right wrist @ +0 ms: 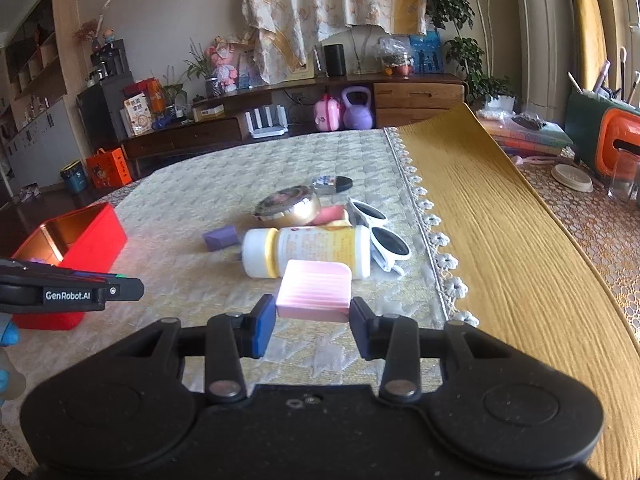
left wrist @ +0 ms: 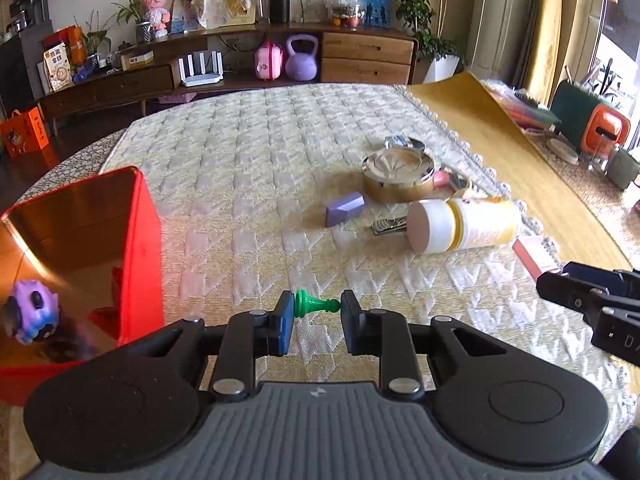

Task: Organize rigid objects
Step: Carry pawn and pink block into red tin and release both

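A living room with a low wooden sideboard (left wrist: pixel 224 80) along the far wall; in front of it a counter (left wrist: pixel 260 152) under a cream woven cloth, sunlight falling across it. The left hand-held gripper (left wrist: pixel 317 307) is clamped on a small green pawn (left wrist: pixel 316 305), which lies sideways between the two pads, base against the left pad and head against the right, held clear above the cloth. Just to its left stands an open red box (left wrist: pixel 136 240), with a purple toy (left wrist: pixel 34 312) lying inside.

The right hand-held gripper (right wrist: pixel 313 314) is closed on a pink ribbed block (right wrist: pixel 314 294), one pad pressed to each side, the block sitting at the fingertips and raised off the cloth. Directly beyond it, near the lace-edged border, lies the rest of the clutter: a white and yellow bottle (right wrist: pixel 308 252) on its side, white sunglasses (right wrist: pixel 380 232) touching it on the right, a round gold tin (right wrist: pixel 288 210) behind, and a purple block (right wrist: pixel 220 238) just left of the bottle's cap. The red box (right wrist: pixel 80 240) is well to the left of this heap, with the left hand-held gripper (right wrist: pixel 120 290) in front of it.
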Demonstrator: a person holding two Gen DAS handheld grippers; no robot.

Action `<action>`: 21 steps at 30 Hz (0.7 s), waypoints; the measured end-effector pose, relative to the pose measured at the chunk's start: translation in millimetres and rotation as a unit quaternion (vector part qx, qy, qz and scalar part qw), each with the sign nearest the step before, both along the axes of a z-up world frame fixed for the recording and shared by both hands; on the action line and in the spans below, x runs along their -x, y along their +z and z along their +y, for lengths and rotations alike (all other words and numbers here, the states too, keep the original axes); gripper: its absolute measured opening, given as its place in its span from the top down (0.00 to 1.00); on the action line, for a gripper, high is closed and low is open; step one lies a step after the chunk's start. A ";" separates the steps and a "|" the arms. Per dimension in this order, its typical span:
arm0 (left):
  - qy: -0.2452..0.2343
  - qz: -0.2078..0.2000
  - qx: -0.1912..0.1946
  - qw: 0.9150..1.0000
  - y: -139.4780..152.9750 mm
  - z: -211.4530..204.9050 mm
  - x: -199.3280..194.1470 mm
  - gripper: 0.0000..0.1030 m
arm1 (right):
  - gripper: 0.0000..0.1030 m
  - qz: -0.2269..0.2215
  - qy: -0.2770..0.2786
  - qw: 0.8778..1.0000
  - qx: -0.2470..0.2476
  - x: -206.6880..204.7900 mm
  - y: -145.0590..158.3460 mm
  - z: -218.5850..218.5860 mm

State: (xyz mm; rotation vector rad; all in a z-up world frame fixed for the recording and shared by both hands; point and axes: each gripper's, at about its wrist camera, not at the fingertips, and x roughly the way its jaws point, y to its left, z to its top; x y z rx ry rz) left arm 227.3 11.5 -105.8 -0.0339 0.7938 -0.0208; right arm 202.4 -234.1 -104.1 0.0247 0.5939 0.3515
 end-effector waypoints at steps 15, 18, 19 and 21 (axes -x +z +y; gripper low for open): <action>0.029 -0.027 0.018 0.999 46.0 30.3 32.5 0.76 | 0.61 -0.036 0.104 0.994 0.015 28.1 46.9 45.3; 0.036 -0.034 0.019 0.999 55.4 42.2 37.4 0.76 | 0.61 -0.040 0.125 0.991 0.021 29.4 55.0 60.0; 0.039 -0.036 0.018 0.998 57.7 46.1 38.7 0.76 | 0.61 -0.041 0.133 0.990 0.022 29.5 57.3 65.8; 0.046 -0.038 0.014 0.998 61.7 56.4 40.3 0.76 | 0.61 -0.040 0.148 0.988 0.025 29.0 61.1 78.1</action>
